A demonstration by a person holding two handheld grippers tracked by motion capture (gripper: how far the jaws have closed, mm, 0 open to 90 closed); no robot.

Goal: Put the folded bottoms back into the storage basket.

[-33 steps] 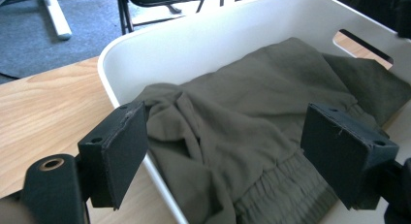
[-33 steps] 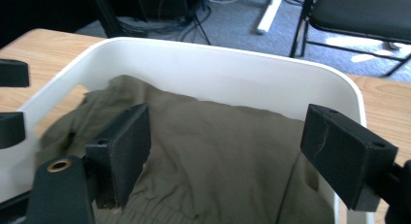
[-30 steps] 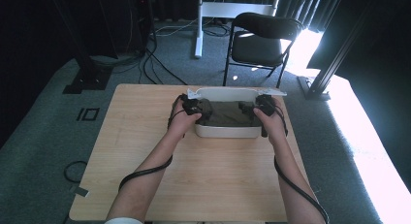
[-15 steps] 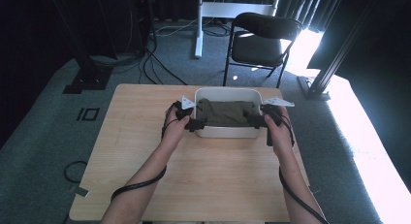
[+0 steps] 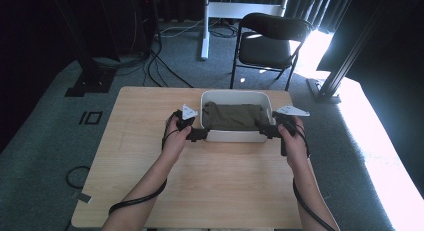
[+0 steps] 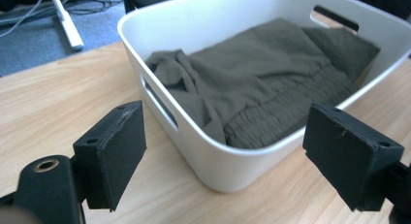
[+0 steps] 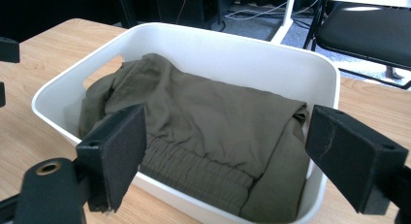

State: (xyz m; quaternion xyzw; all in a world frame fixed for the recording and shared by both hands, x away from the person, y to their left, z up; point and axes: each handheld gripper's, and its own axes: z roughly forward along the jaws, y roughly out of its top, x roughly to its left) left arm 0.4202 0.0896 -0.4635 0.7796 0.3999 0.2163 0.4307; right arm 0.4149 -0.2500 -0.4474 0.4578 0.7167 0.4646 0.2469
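Note:
A white plastic bin (image 5: 235, 136) stands at the far middle of the wooden table (image 5: 225, 191). A folded olive-green garment (image 5: 232, 117) lies inside it. My left gripper (image 5: 199, 134) is at the bin's near left corner, open, with nothing between its pads. My right gripper (image 5: 264, 131) is at the near right corner, also open and holding nothing. In the left gripper view the bin (image 6: 213, 161) and garment (image 6: 252, 83) lie just beyond the gripper (image 6: 232, 153). The right gripper view shows the gripper (image 7: 237, 156) over the near rim of the bin (image 7: 232, 44), facing the garment (image 7: 208, 117).
A black folding chair (image 5: 270, 38) and a white stand (image 5: 205, 26) are on the carpet behind the table. Cables run over the floor at the left. A dark slanted post (image 5: 345, 66) stands at the right in bright sunlight.
Both grippers have moved from over the bin's contents out to its near corners, towards the person. The garment now lies uncovered in the bin.

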